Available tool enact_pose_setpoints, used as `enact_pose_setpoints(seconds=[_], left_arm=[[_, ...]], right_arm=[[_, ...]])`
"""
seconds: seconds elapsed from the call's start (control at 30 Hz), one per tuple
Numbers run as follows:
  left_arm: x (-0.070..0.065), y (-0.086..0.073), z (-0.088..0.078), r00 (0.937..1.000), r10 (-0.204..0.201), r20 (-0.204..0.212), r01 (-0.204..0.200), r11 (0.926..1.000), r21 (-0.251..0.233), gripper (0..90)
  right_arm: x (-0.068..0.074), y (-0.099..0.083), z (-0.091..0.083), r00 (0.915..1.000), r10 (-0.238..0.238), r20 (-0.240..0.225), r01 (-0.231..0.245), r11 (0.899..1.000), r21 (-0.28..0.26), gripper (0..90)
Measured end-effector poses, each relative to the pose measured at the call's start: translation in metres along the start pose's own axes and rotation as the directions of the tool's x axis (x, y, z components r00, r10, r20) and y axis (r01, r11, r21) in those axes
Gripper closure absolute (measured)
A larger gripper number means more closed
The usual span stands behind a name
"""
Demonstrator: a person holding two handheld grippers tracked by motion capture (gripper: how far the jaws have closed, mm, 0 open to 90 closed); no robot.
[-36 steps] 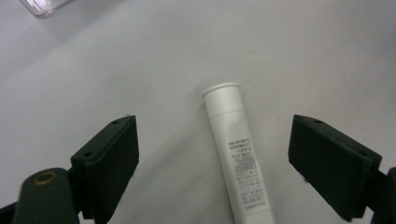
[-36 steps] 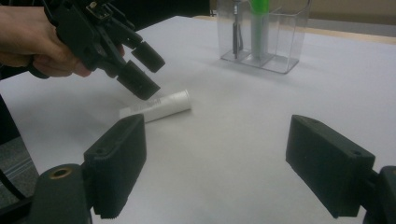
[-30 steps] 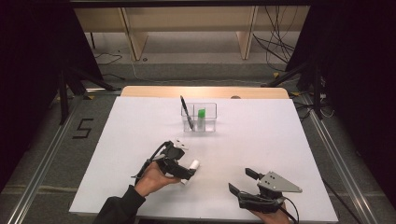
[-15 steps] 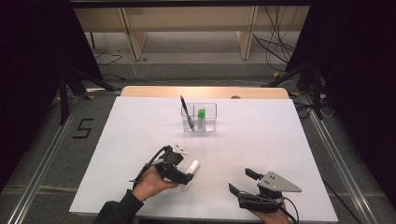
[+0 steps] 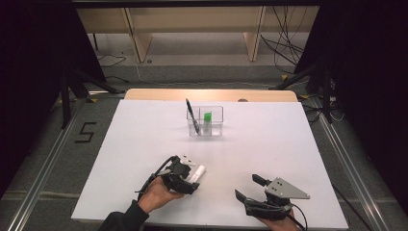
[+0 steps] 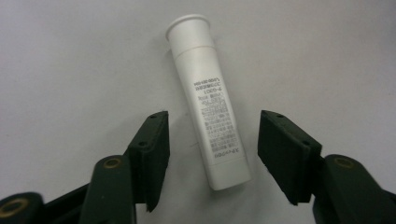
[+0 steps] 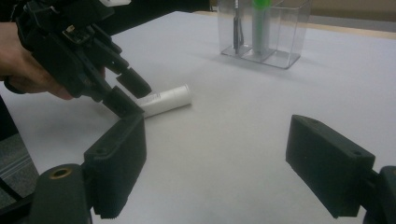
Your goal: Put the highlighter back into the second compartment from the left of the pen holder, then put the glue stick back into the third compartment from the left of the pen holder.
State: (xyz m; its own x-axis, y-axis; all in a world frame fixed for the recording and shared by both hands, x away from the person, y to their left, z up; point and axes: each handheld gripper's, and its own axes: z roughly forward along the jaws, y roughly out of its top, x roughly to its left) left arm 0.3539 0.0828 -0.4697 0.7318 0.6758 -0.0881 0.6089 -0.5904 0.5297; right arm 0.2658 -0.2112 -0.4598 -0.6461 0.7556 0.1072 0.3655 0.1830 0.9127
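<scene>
The left claw [image 6: 210, 154] is straddling the white tube [image 6: 208, 100], which is lying flat on the worktop [image 5: 288, 144] near the front edge. Its jaws have just been closing, yet gaps are showing on both sides, so nothing is grasped. The tube's long axis is running straight out between the jaws, cap end away. The right claw [image 7: 215, 163] is waiting released, well apart; in the high view, contact is hard to judge.
</scene>
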Motion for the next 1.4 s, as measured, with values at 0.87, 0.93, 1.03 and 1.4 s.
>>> enact_pose_setpoints(seconds=[0.87,0.93,1.03,1.4], left_arm=[[-0.001,-0.003,0.003,0.9992,-0.003,-0.039,0.003,1.0,0.001,70.3],[-0.001,-0.003,0.003,0.9993,-0.002,-0.036,0.002,1.0,-0.003,70.4],[0.002,-0.004,0.002,0.9998,-0.009,-0.019,0.008,1.0,-0.004,70.6],[0.012,-0.007,-0.003,0.9987,-0.044,0.023,0.046,0.9931,-0.108,70.8]], right_arm=[[0.001,-0.001,0.001,0.9998,-0.021,-0.003,0.021,1.0,0.014,21.4],[0.002,0.0,0.001,0.9998,-0.022,-0.003,0.022,1.0,0.013,21.4],[0.004,0.0,0.002,0.9997,-0.025,-0.006,0.025,1.0,0.019,21.4],[0.001,0.002,0.006,0.999,0.045,0.007,-0.045,0.998,0.037,21.8]])
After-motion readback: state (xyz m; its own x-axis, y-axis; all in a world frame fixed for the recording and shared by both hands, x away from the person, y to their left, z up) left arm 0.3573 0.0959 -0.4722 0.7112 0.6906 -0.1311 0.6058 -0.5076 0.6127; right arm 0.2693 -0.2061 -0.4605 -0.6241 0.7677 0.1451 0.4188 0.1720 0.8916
